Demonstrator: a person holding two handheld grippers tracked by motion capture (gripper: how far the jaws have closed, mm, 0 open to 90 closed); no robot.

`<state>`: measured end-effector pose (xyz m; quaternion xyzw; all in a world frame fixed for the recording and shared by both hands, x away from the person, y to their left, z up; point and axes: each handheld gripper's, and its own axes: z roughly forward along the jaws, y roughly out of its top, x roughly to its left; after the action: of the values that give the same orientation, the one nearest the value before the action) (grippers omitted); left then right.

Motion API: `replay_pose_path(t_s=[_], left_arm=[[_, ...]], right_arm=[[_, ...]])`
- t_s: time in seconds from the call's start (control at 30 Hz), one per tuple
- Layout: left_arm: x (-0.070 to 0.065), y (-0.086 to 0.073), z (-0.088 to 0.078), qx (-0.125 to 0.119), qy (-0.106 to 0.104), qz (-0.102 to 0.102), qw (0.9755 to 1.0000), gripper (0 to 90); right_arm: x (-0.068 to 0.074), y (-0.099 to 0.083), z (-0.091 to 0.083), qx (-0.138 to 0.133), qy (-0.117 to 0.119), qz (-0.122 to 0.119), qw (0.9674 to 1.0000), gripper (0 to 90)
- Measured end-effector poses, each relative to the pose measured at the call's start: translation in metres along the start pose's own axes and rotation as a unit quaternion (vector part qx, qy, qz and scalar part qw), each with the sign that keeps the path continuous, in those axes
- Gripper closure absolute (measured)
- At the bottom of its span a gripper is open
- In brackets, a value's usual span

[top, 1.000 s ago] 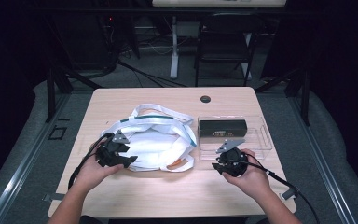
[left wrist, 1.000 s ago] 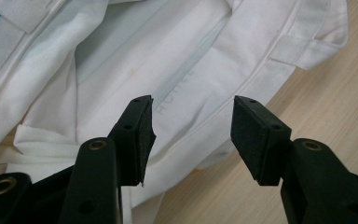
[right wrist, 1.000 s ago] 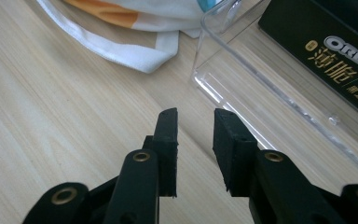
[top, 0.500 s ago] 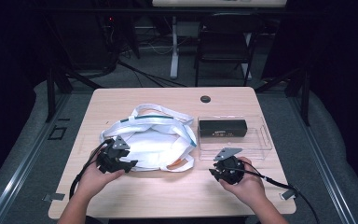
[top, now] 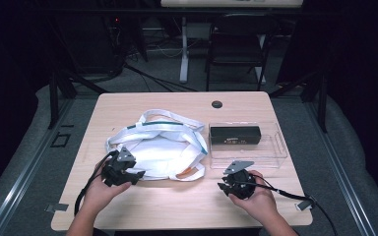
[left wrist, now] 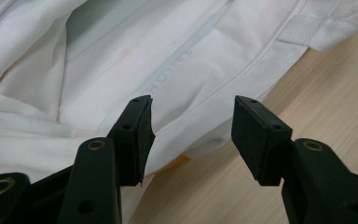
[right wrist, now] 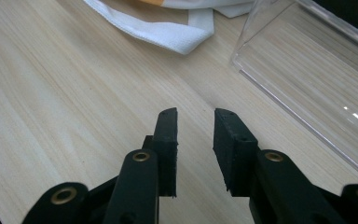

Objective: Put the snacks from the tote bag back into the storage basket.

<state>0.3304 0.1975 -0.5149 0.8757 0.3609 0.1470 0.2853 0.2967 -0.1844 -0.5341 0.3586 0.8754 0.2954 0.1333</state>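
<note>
A: Where is the white tote bag seen in the high view?

B: It is laid crumpled at the centre of the wooden table, its straps looped toward the upper part of the tabletop. A teal trim is seen along its upper edge and an orange patch at its lower right corner.

A: And the left gripper?

B: It is found at the lower left of that frame, just at the bag's lower left edge. In the left gripper view its jaws are spread wide over the bag's hem, with nothing pinched between the pads; whether the cloth is touched cannot be told.

A: How is the right gripper placed?

B: At the lower right of the high view, over bare wood, near the front wall of a clear plastic box. In the right gripper view a narrow gap is kept between the jaws and nothing is held; a strap end is seen at the top, the box wall at the upper right.

A: What is inside the box?

B: A black oblong case, laid along the far side.
</note>
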Motion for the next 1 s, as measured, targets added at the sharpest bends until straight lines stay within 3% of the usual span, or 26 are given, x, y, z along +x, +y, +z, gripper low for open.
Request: replay_pose_path(t_s=[0.47, 0.77, 1.0], left_arm=[[0.0, -0.013, 0.002, -0.008, 0.0, -0.007, 0.9999, 47.8], [0.001, -0.018, 0.001, -0.018, -0.002, -0.013, 0.9997, 47.8], [0.001, -0.019, 0.004, -0.019, -0.002, -0.015, 0.9997, 47.8]], right_arm=[[0.002, -0.004, 0.002, -0.013, 0.001, 0.006, 0.9999, 70.6], [-0.006, -0.011, 0.003, -0.037, 0.016, 0.04, 0.9984, 71.7], [-0.005, -0.011, 0.004, -0.039, 0.015, 0.033, 0.9986, 72.5]])
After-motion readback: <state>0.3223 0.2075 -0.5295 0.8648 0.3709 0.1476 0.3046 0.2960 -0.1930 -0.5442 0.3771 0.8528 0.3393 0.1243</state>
